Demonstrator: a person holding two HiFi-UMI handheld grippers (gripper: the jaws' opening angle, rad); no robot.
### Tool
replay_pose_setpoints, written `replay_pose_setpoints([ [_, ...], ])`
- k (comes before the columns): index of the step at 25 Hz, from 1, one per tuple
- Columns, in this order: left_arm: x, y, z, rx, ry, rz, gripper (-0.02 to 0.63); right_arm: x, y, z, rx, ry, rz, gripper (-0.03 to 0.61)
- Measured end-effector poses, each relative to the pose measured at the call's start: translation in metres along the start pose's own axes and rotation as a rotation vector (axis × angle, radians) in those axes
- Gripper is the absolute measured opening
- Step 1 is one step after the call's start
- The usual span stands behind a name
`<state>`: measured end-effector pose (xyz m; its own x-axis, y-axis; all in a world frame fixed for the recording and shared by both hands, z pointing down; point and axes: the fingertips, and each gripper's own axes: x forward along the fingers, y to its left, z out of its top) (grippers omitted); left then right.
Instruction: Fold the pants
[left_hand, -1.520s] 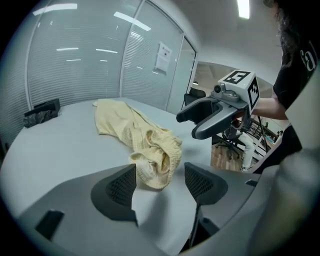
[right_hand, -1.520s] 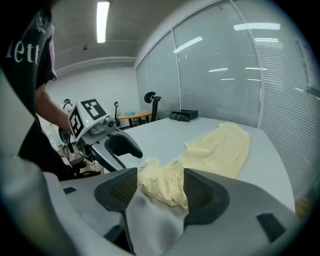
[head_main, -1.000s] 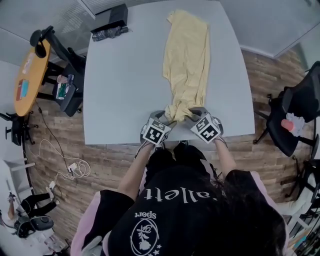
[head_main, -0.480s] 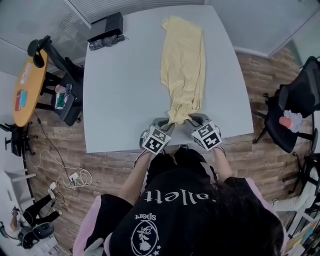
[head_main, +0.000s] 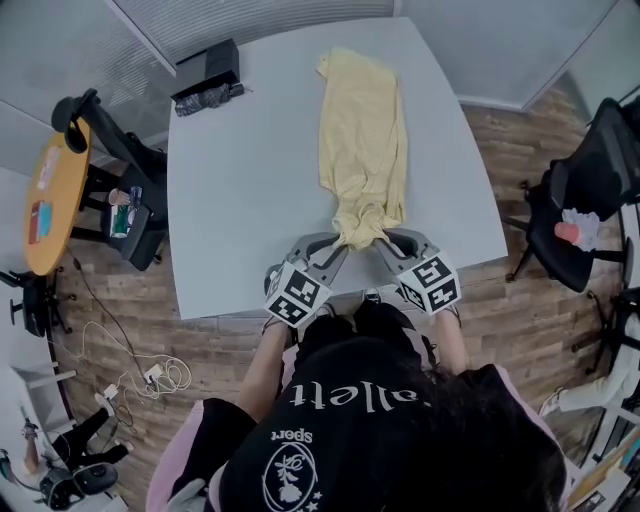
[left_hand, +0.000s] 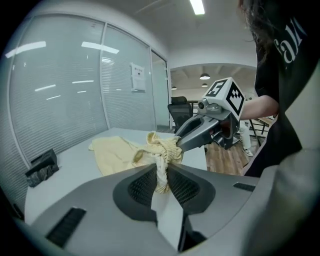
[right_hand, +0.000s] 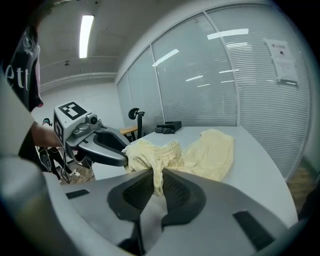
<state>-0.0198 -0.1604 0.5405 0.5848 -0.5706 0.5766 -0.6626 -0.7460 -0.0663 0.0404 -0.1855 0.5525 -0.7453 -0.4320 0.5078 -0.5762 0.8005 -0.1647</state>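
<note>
Along the grey surface (head_main: 240, 200), the yellow pants (head_main: 362, 140) are lying lengthwise, with the waistband bunching at the near edge. The jaws of the left gripper (head_main: 338, 246) and right gripper (head_main: 386, 241) have just been closing and are clamping that waistband. No fold is showing yet, so the folding seems to be only beginning.

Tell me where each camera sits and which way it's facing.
Head view: on the person's head, looking steeply down at the table, yellow pants, left gripper, right gripper; black shirt shows.
Left gripper view: on the left gripper, looking along its fingers toward the glass wall; shirt at right.
Right gripper view: on the right gripper, facing the blinds; shirt at left.
Shared: each gripper view shows the other gripper; both have just been closing on the pants' waistband.
</note>
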Motion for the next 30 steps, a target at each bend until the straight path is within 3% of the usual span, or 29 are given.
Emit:
replay_pose_setpoints([
  [7,-0.036,-0.008,0.058,0.130,-0.137,-0.039,0.084,-0.034,0.021,0.036,-0.002,-0.064,0.001,0.049],
  [17,-0.080,-0.015,0.129,0.233,-0.312,-0.074,0.084,-0.085,0.049,0.092,-0.048,-0.182,0.103,0.046],
  [24,-0.062,0.005,0.136,0.239,-0.296,-0.044,0.084,-0.078,0.023,0.104,-0.092,-0.170,0.057,0.046],
  [30,-0.045,0.040,0.141,0.224,-0.275,0.019,0.084,-0.057,0.000,0.120,-0.113,-0.192,0.074,0.046],
])
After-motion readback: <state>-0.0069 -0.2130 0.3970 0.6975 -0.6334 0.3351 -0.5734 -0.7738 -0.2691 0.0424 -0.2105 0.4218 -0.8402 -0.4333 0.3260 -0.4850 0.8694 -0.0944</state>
